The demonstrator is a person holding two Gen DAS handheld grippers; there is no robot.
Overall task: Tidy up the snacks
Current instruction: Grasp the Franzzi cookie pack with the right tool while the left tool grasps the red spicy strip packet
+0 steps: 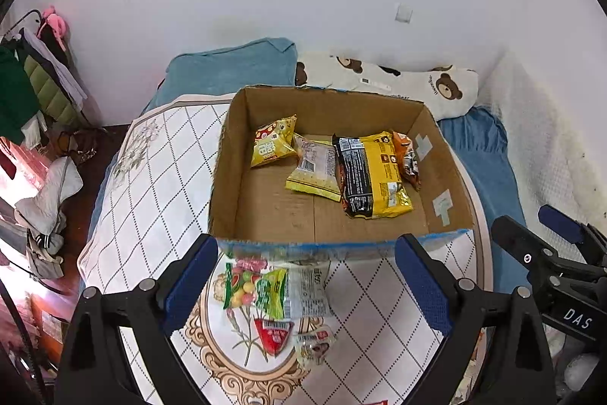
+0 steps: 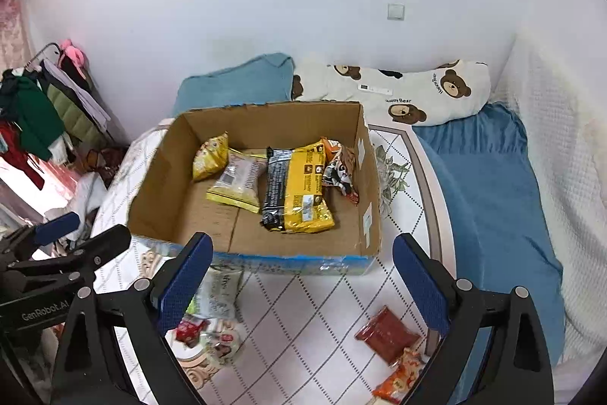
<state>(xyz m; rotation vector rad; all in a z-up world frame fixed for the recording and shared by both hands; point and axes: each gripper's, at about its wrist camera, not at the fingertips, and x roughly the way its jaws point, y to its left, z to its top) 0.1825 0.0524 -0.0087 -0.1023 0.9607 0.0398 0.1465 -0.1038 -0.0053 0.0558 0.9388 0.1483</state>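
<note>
Four or five snack packets already lie inside an open cardboard box point(image 1: 265, 200) that sits on a quilted, diamond-patterned cloth point(image 1: 151, 185) over a bed; against the back left wall leans a small yellow bag point(image 1: 273, 147); beside it lies a clear-and-yellow packet point(image 1: 316, 169); next comes a large black-and-yellow packet point(image 1: 373, 173), and tucked at its right edge is an orange crumpled packet point(image 1: 408, 154); roughly the front half of the box floor is bare cardboard, so room remains. Several snacks are still outside, on the cloth just in front of the box; near the left gripper point(image 1: 307, 279) lie a green candy bag point(image 1: 258, 291), a white wrapped packet point(image 1: 307, 291) overlapping it, a red triangular packet point(image 1: 275, 334) and a small clear pouch point(image 1: 315, 344); near the right gripper point(image 2: 301, 281) lie a dark red flat packet point(image 2: 387, 333) and an orange packet point(image 2: 398, 374) close to the cloth's edge. Both grippers hover above the cloth with their blue-padded fingers spread wide and nothing between them; the left one looks down over the green bag cluster, the right one over bare cloth between the two groups. By this view the sorting seems somewhat under halfway done, with about six loose packets left to move into the box.
</note>
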